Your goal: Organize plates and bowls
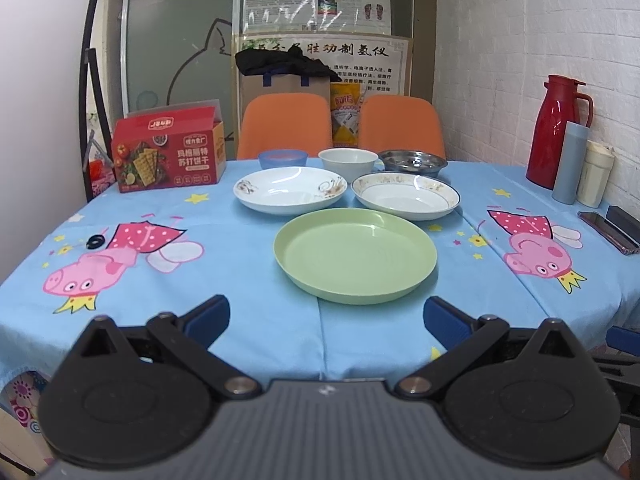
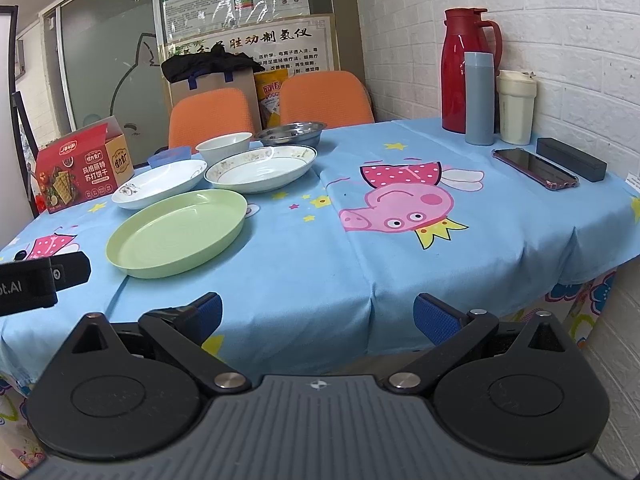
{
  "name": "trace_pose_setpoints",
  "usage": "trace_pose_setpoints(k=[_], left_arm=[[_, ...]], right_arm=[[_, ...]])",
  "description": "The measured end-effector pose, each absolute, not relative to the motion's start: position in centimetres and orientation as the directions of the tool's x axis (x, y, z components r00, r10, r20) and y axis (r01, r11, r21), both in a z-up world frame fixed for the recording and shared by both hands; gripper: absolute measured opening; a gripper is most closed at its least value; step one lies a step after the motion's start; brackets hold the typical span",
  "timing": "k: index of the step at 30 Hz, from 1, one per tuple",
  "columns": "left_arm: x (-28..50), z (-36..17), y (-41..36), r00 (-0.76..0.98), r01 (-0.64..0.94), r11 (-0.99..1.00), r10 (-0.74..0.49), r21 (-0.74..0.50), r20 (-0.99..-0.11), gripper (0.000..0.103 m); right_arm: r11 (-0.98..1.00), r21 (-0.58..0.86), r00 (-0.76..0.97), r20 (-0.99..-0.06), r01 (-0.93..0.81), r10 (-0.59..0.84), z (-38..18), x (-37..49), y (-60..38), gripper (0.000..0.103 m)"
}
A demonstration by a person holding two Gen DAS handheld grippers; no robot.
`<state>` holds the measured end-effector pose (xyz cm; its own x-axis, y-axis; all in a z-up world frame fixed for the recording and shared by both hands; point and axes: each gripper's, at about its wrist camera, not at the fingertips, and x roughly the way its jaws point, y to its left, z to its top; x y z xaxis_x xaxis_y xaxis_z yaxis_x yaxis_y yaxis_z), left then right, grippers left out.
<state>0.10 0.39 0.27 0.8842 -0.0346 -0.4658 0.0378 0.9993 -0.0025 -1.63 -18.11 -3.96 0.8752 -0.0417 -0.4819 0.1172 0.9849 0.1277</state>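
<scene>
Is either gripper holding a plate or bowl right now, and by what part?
Nothing is held. The left gripper and right gripper both have open, empty jaws.

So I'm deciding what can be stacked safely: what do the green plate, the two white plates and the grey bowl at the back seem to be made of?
Green plate: probably plastic, one flat matte colour with a soft sheen.
White plates, the left one and the gold-rimmed one: likely glazed ceramic, with sharp glossy highlights and printed decoration.
Grey bowl: looks like steel, with mirror-like reflections.

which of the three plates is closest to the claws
The plain green plate. It sits at the front of the group, while the two white patterned plates lie side by side behind it.
</scene>
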Motion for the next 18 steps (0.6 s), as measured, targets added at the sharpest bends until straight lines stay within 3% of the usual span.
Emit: trace_pose_setpoints(k=[18], left_arm=[[0.02, 0.28, 0.7, 0.886, 0.038, 0.999, -0.039, -0.012, -0.461, 0.103]], right_arm=[[0.986, 0.127, 0.875, -0.482, 0.113, -0.038, -4.14, -1.66, -17.7, 0.103]])
